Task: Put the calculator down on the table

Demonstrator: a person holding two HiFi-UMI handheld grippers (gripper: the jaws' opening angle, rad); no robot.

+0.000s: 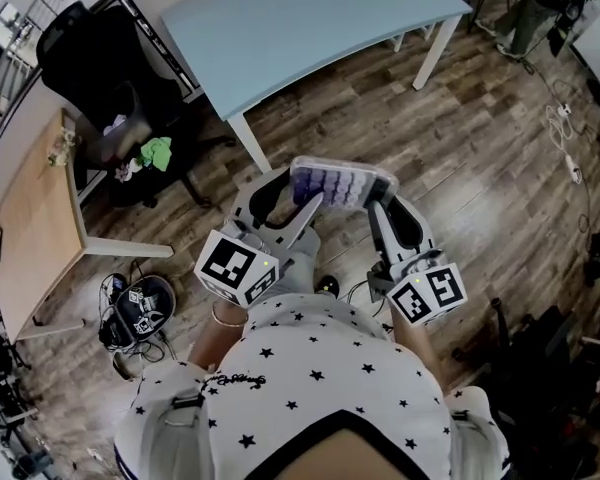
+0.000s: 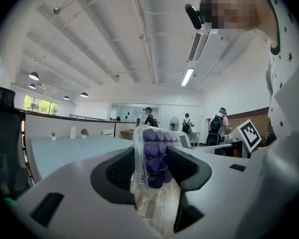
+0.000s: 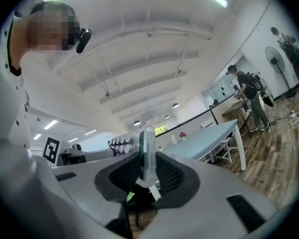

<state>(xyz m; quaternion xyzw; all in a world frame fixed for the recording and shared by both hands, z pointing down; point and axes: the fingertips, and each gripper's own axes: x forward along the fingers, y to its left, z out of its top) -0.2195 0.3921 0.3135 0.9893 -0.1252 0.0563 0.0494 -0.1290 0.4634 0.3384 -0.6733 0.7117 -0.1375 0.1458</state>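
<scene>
In the head view the calculator [image 1: 342, 183], pale with rows of purple keys, hangs above the wooden floor in front of my body. It is held from both ends. My left gripper [image 1: 290, 200] is shut on its left end and my right gripper [image 1: 392, 208] on its right end. The left gripper view shows the calculator [image 2: 154, 156] standing on edge, clamped between the dark pads of that gripper [image 2: 152, 171]. Seen edge-on in the right gripper view, the calculator [image 3: 146, 156] is pinched in the right gripper [image 3: 147, 176]. The light blue table [image 1: 310, 18] stands ahead, beyond the calculator.
A black office chair [image 1: 110, 78] with a green item stands to the left of the table, and a wooden desk [image 1: 35, 218] lies further left. A bag and cables [image 1: 135, 308] are on the floor. Persons [image 2: 148, 117] stand in the background; a fan [image 3: 281, 59] is at the right.
</scene>
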